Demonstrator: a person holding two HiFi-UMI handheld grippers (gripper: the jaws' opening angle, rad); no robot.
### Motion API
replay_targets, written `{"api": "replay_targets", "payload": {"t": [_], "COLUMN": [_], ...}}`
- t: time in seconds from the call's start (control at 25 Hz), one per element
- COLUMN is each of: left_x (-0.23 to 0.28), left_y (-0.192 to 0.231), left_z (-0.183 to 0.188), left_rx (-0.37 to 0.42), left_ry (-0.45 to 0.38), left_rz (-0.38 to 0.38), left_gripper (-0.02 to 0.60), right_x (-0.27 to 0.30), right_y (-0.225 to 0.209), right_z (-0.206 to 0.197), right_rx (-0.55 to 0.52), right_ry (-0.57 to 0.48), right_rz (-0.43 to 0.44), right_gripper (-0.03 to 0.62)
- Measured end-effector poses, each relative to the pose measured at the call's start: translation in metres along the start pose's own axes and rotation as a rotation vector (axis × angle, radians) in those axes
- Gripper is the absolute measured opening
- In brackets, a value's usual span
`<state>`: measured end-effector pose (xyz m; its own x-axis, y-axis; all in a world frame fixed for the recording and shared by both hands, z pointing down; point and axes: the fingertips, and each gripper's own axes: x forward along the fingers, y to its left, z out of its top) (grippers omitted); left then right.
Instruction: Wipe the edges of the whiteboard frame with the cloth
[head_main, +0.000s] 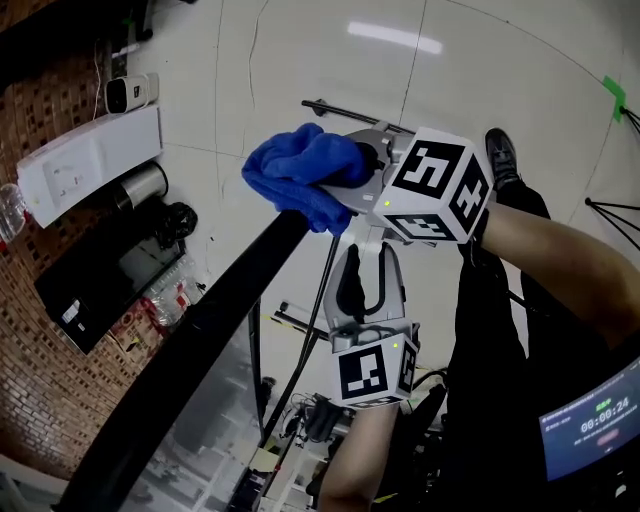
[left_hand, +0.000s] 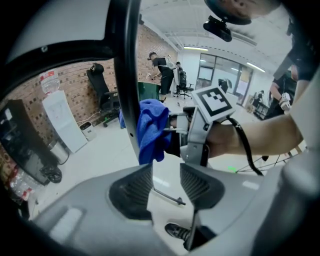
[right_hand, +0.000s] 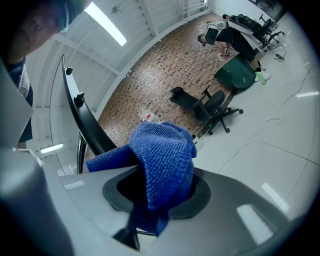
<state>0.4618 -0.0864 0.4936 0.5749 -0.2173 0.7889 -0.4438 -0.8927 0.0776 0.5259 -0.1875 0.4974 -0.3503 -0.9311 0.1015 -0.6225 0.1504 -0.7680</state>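
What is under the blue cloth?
The black whiteboard frame edge runs beneath the blue microfibre cloth; where they meet is covered by the cloth.

white floor (head_main: 300, 60) under a black shoe (head_main: 502, 155)

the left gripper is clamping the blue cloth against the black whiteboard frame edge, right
No: the right gripper clamps the blue cloth, as the right gripper view shows. The left gripper has its jaws apart with nothing between them. The cloth is indeed against the black whiteboard frame edge.
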Motion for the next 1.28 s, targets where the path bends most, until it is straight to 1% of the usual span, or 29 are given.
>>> {"api": "replay_targets", "payload": {"t": [0.08, 0.2, 0.36, 0.44, 0.56, 0.84, 1.08, 1.28], "left_x": [0.003, 0.014, 0.034, 0.041, 0.047, 0.05, 0.067, 0.085], "left_y": [0.001, 0.005, 0.005, 0.004, 0.005, 0.01, 0.006, 0.004], "left_z": [0.002, -0.005, -0.017, -0.025, -0.033, -0.043, -0.062, -0.068], "left_rx": [0.0, 0.02, 0.045, 0.052, 0.041, 0.02, -0.005, 0.003], "left_ry": [0.004, 0.002, 0.036, 0.059, 0.079, 0.082, 0.101, 0.121], "left_rz": [-0.001, -0.012, -0.015, -0.023, -0.035, -0.049, -0.056, -0.074], "left_gripper": [0.17, 0.17, 0.17, 0.17, 0.17, 0.17, 0.17, 0.17], "right_x": [-0.001, -0.001, 0.001, 0.003, 0.007, 0.013, 0.005, 0.007], "right_y": [-0.003, -0.014, -0.033, -0.04, -0.052, -0.08, -0.102, -0.114], "right_z": [-0.003, -0.014, -0.026, -0.031, -0.045, -0.072, -0.094, -0.104], "right_rx": [0.021, 0.026, 0.039, 0.024, 0.011, 0.043, 0.065, 0.07], "right_ry": [0.0, 0.016, 0.029, 0.045, 0.081, 0.143, 0.168, 0.207], "right_rz": [-0.003, -0.031, -0.042, -0.05, -0.074, -0.112, -0.142, -0.146], "right_gripper": [0.109, 0.109, 0.109, 0.109, 0.109, 0.109, 0.109, 0.109]}}
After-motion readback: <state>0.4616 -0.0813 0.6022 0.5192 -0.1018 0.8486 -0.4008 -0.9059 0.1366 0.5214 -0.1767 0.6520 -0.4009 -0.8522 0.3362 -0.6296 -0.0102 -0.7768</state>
